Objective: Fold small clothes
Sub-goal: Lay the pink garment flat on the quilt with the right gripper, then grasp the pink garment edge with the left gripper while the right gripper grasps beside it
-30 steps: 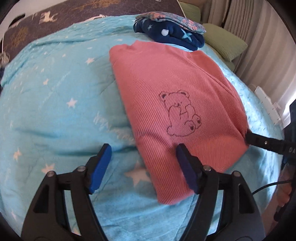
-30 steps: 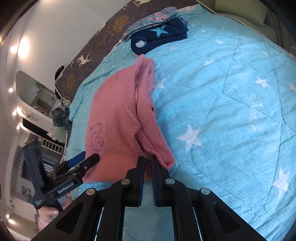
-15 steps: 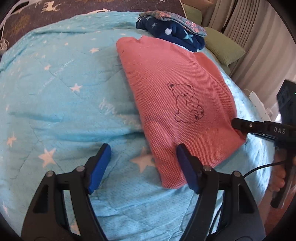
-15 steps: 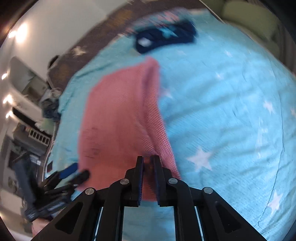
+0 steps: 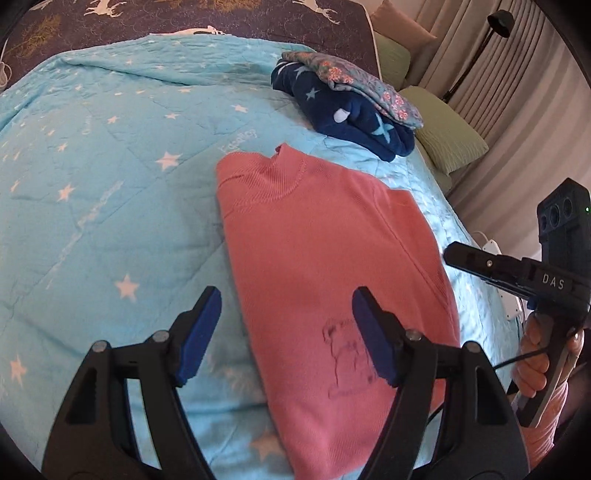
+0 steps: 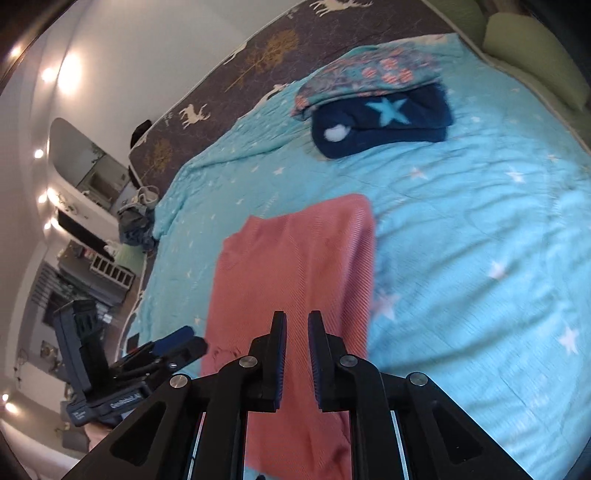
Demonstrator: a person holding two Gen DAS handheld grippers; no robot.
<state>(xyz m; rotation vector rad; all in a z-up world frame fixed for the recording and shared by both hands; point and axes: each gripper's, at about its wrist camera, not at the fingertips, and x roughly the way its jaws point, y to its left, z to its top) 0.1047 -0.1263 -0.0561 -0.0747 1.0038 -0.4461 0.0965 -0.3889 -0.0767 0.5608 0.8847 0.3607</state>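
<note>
A pink top [image 5: 321,240] with a bear drawing lies folded lengthwise on the turquoise star quilt [image 5: 110,184], collar toward the far side. My left gripper [image 5: 286,306] hovers open above its near left edge, nothing between the blue pads. My right gripper [image 6: 296,321] hangs above the top [image 6: 291,258] with a narrow gap. Its jaws are opening and no cloth is pinched between them. From the left wrist view the right gripper [image 5: 456,254] shows off the top's right edge, held by a hand [image 5: 535,362]. The left gripper [image 6: 181,341] shows at the top's left edge.
A folded pile sits at the far end of the quilt: a navy star garment [image 5: 351,114] under a floral one [image 5: 354,81]. Green pillows [image 5: 443,140] and curtains [image 5: 517,74] are on the right. A dark deer-print blanket [image 5: 184,22] lies beyond. Shelves [image 6: 110,273] stand past the bed's left side.
The right gripper let go of the top's folded side edge and drew back and up. The left gripper also pulled back, still open. The top now lies flat.
</note>
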